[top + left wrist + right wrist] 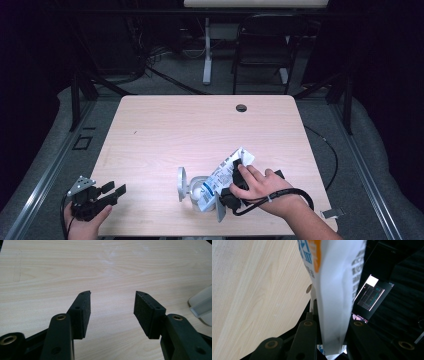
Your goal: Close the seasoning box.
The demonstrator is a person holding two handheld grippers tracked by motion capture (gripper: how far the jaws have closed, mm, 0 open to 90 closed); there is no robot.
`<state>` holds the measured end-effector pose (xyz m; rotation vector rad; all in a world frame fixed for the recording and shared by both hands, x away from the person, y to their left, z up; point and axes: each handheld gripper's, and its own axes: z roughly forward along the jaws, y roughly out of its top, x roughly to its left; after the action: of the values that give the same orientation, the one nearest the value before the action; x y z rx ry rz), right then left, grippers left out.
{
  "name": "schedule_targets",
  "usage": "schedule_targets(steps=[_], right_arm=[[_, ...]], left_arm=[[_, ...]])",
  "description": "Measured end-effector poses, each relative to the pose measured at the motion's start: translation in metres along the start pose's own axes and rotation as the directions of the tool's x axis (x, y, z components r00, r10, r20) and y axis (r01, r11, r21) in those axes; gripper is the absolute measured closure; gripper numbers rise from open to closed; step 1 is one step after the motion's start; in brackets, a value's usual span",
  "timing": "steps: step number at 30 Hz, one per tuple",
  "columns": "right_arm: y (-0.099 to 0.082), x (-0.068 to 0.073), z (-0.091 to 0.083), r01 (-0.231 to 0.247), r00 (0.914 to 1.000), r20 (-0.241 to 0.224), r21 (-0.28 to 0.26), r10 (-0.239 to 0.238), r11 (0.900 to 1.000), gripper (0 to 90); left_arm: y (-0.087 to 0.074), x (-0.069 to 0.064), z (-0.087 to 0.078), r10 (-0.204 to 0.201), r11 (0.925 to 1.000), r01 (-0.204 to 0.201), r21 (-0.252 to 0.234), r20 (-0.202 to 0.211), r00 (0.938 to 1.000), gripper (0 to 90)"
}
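Note:
A white pouch (222, 175) with blue print lies tilted near the table's front edge. Its lower end rests on a clear container (197, 194) with a round white rim (181, 184). My right gripper (232, 181), mostly covered by the hand, is shut on the pouch's right side. In the right gripper view the pouch (334, 290), with blue and orange print, is pinched between the two jaws of the right gripper (332, 322). My left gripper (115, 189) rests at the table's front left corner, open with nothing in it. In the left gripper view my left gripper (112, 305) has bare wood between its jaws.
The light wooden table (200, 130) has a cable hole (241, 107) at the back. A clear plastic edge (201, 305) shows at the right of the left gripper view. A dark chair (262, 45) stands beyond the table. A lit screen (372, 296) glows off the table.

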<state>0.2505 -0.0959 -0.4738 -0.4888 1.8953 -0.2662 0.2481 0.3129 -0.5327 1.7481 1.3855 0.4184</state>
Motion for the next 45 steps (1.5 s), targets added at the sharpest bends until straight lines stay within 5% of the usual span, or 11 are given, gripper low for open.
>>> schedule_targets(steps=[33, 45], right_arm=[[-0.0032, 0.0036, 0.0004, -0.101, 0.9936, -0.054, -0.013, 0.100, 0.9948, 89.5], [-0.0050, 0.0048, -0.0006, -0.174, 0.9821, -0.079, -0.029, 0.171, 0.9844, 89.9]], left_arm=[[-0.0006, 0.0004, 0.0007, 0.000, 1.0000, 0.000, 0.004, -0.002, 1.0000, 47.9], [-0.0011, 0.0007, 0.0014, 0.000, 1.0000, 0.000, 0.001, -0.005, 1.0000, 47.9]])
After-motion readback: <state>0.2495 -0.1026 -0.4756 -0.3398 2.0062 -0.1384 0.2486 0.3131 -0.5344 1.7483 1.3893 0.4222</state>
